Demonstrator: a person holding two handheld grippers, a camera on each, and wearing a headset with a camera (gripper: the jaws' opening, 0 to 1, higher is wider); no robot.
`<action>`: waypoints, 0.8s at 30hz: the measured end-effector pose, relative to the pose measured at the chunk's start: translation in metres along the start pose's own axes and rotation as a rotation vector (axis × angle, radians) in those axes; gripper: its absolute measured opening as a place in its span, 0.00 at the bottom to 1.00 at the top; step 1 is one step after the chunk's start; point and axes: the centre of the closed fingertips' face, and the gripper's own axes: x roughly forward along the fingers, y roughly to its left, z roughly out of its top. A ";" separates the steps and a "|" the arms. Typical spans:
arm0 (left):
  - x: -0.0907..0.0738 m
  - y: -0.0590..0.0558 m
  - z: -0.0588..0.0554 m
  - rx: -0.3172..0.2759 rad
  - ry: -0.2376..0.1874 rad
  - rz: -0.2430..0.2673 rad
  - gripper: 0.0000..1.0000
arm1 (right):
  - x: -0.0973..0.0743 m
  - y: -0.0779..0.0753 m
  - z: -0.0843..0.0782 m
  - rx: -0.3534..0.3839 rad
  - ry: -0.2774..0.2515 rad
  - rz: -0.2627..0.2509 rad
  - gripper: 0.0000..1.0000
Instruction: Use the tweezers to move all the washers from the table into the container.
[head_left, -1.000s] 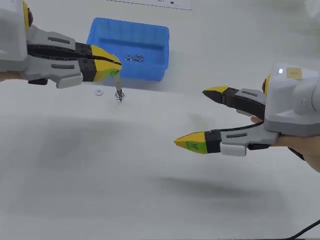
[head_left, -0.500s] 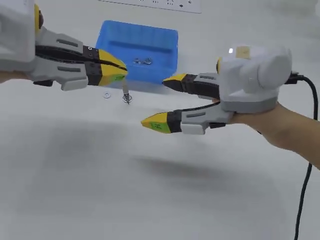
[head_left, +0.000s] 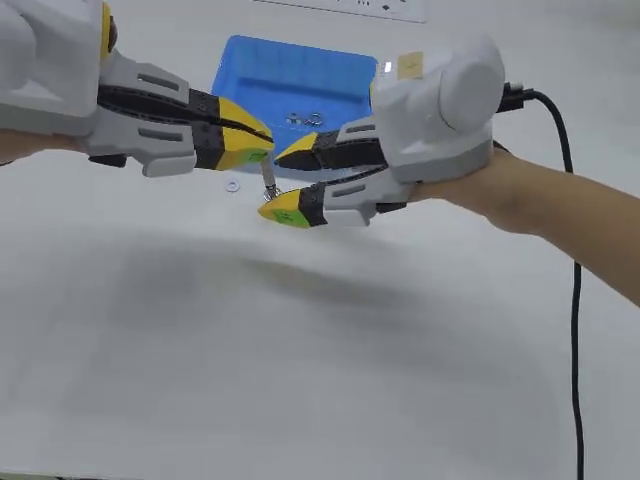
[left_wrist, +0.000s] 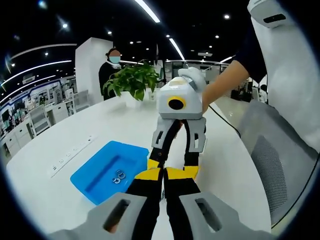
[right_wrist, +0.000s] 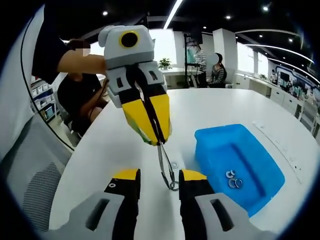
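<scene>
My left gripper (head_left: 256, 142) is shut on metal tweezers (head_left: 268, 184), which point down at the white table. A small washer (right_wrist: 173, 186) sits at the tweezers' tips; I cannot tell whether it is lifted. A second washer (head_left: 233, 185) lies loose on the table just to the left. My right gripper (head_left: 285, 184) is open, with one jaw on each side of the tweezers (right_wrist: 163, 157). Behind them stands the blue container (head_left: 250, 70), which holds a few washers (head_left: 306, 120). In the right gripper view the left gripper (right_wrist: 152, 137) comes in from above.
A white power strip (head_left: 345, 6) lies along the table's far edge. A black cable (head_left: 576, 300) trails from the right gripper over the table's right side. The near table is bare. A grey chair (left_wrist: 280, 165), a plant (left_wrist: 132, 82) and people are beyond the table.
My right gripper has swung left and away from me, from well apart to straddling the tweezers, and stays open. The left gripper keeps the tweezers over the same spot.
</scene>
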 end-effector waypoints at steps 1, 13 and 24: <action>0.000 0.000 0.000 -0.001 0.000 0.000 0.05 | 0.001 0.000 0.000 -0.004 0.003 0.008 0.29; 0.004 0.002 -0.003 0.012 0.017 -0.010 0.05 | 0.011 -0.007 -0.009 -0.074 0.072 0.047 0.17; 0.006 -0.003 -0.003 0.014 0.027 -0.016 0.05 | 0.017 -0.006 -0.013 -0.128 0.082 0.077 0.11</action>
